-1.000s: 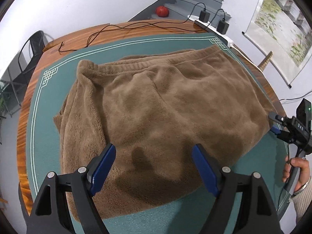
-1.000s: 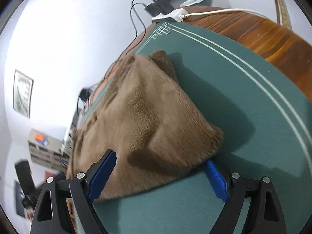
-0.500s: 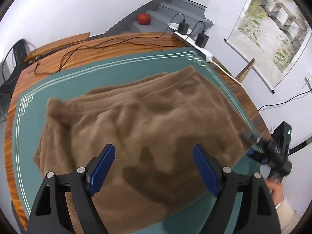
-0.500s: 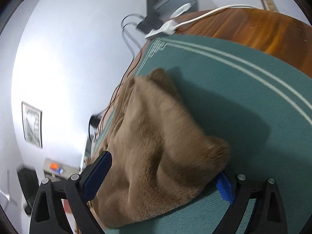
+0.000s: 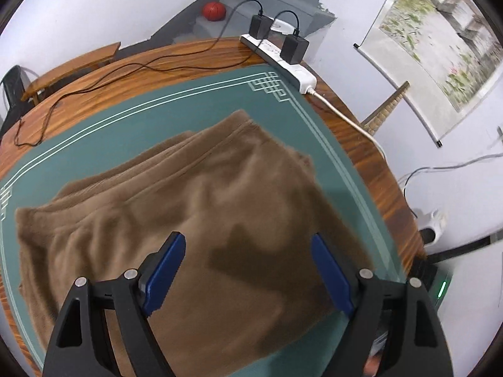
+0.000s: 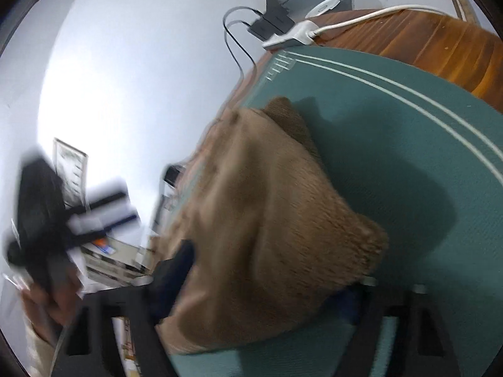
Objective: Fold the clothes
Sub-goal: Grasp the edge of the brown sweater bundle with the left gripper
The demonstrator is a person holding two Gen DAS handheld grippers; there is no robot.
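Brown fleece garment [image 5: 195, 220]: laid on green mat [image 5: 317, 119], far end doubled. Left gripper [image 5: 248, 270]: spread above near edge, nothing pinched. Right gripper [image 6: 267, 286]: blurred; corner apparently straddled for folding, closure undeterminable.

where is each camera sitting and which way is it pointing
Left wrist: on the left gripper, looking forward and down over its open blue fingers at the brown garment on the green mat; power strip beyond.
Right wrist: on the right gripper, blurred, facing across the garment's corner; the person's left hand shows with the other gripper.
Shared: garment, mat, power strip.
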